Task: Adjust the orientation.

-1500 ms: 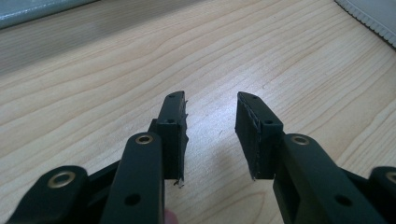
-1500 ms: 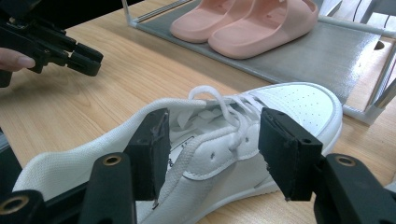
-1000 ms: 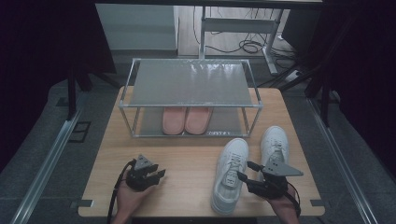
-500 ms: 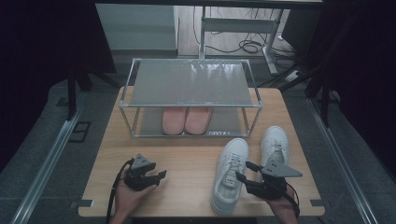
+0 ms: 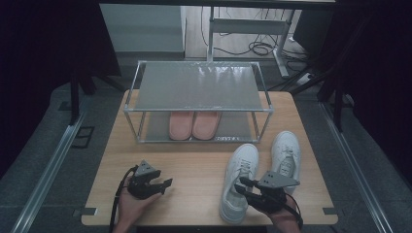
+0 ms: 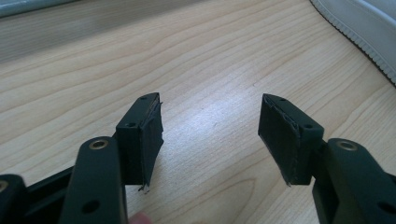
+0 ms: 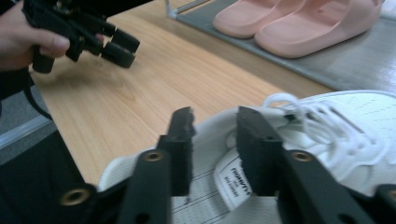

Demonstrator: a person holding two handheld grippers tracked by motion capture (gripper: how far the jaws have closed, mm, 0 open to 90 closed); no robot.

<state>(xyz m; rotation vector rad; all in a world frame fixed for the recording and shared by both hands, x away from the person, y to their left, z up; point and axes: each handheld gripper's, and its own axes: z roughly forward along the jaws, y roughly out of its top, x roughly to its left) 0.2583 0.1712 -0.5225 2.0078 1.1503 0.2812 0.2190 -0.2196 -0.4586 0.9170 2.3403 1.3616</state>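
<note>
Sneaker (image 5: 239, 180) lies on the bench (image 5: 194, 165) before the shoe rack (image 5: 197, 99), its side wall between the right gripper's (image 5: 247, 187) jaws, which have just been closing; whether they pinch it yet I cannot tell. The grasp seems in hand, and a firm pinch should precede lifting. The left gripper (image 5: 161, 185) hangs with jaws apart, empty, over pale wood; dark floor surrounds.

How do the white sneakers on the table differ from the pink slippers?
The white sneakers are laced and closed; the pink slippers are open slides. The sneakers stand on the table in front of the rack; the slippers sit on its lower shelf. The sneakers are splayed apart; the slippers touch side by side. Both pairs point toes away.
</note>
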